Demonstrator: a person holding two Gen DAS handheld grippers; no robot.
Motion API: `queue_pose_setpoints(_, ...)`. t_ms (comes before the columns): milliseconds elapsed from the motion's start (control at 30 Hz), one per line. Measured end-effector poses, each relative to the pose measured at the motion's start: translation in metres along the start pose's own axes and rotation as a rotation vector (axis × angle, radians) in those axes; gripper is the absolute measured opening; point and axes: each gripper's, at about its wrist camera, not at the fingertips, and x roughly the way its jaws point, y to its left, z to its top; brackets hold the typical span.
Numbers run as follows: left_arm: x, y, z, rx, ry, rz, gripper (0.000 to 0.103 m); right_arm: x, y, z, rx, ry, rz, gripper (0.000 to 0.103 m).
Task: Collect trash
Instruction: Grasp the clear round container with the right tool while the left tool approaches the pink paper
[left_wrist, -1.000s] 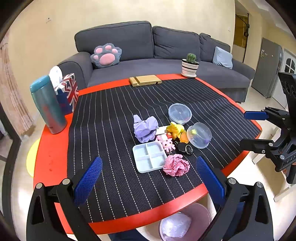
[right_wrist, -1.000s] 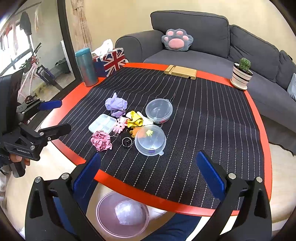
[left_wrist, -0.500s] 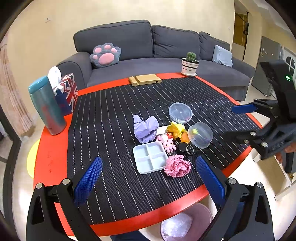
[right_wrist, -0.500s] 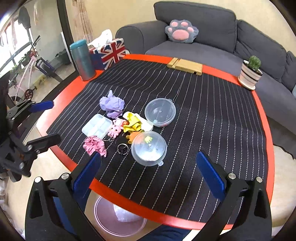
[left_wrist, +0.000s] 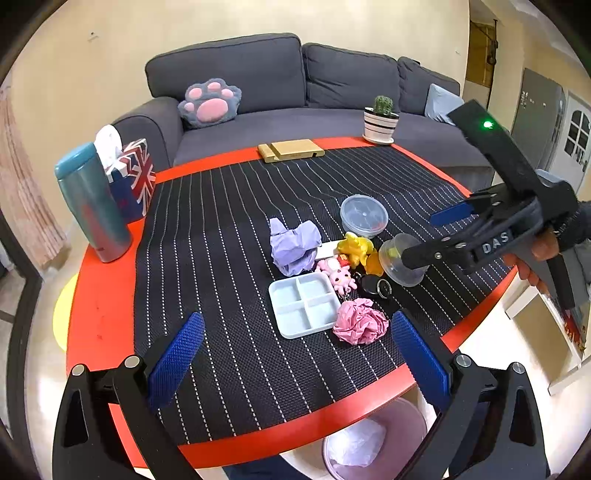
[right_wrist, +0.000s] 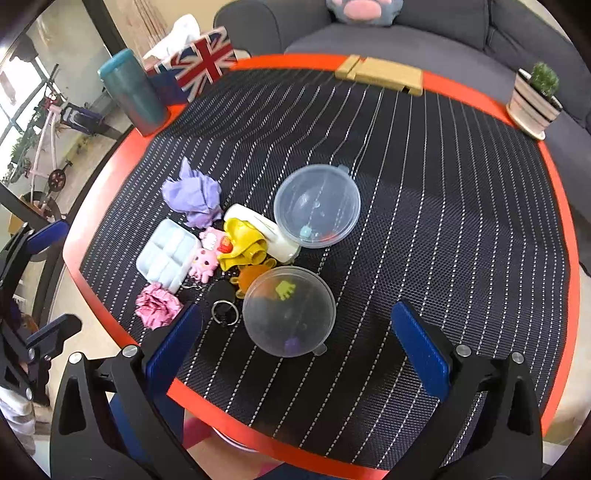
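Indoors, a red-rimmed table (left_wrist: 99, 317) with striped black mat (left_wrist: 221, 229) fronts a grey sofa (left_wrist: 280, 74); both grippers' fingers apart.

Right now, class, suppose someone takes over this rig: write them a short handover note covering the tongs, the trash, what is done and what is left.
Left tongs: open, empty, hovering at the near table edge.
Right tongs: open, empty, over the table above the clear dome container.
Trash on the mat: pink paper wad near the front edge beside the divided tray; purple paper wad farther back, next to the toys.
Bin: on the floor under the near edge, with something pale crumpled inside.
Left: both wads are still on the table. The pink one looks closest to the left tongs.
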Motion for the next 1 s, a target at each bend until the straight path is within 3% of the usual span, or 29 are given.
queue_pose_setpoints(167, 0.002, 0.000, -0.002, 0.000, 0.008, -0.008, 0.097, 0.011, 0.000, 0.002, 0.004, 0.037, 0.012, 0.097)
queue_pose_setpoints(233, 0.003, -0.002, -0.002, 0.003, 0.010, -0.011, 0.097, 0.015, 0.001, 0.002, 0.004, 0.052, 0.012, 0.082)
queue_pose_setpoints(300, 0.003, -0.003, -0.003, 0.007, 0.010, -0.018, 0.097, 0.018, 0.001, 0.002, 0.001, 0.067, 0.006, 0.078)
queue_pose_setpoints(433, 0.003, -0.006, -0.003, 0.011, 0.012, -0.026, 0.097, 0.023, 0.001, 0.000, 0.006, 0.072, 0.008, 0.059)
queue_pose_setpoints(1000, 0.023, -0.030, 0.006, 0.096, 0.058, -0.045, 0.097, -0.006, 0.000, -0.011, 0.009, 0.008, 0.002, 0.058)
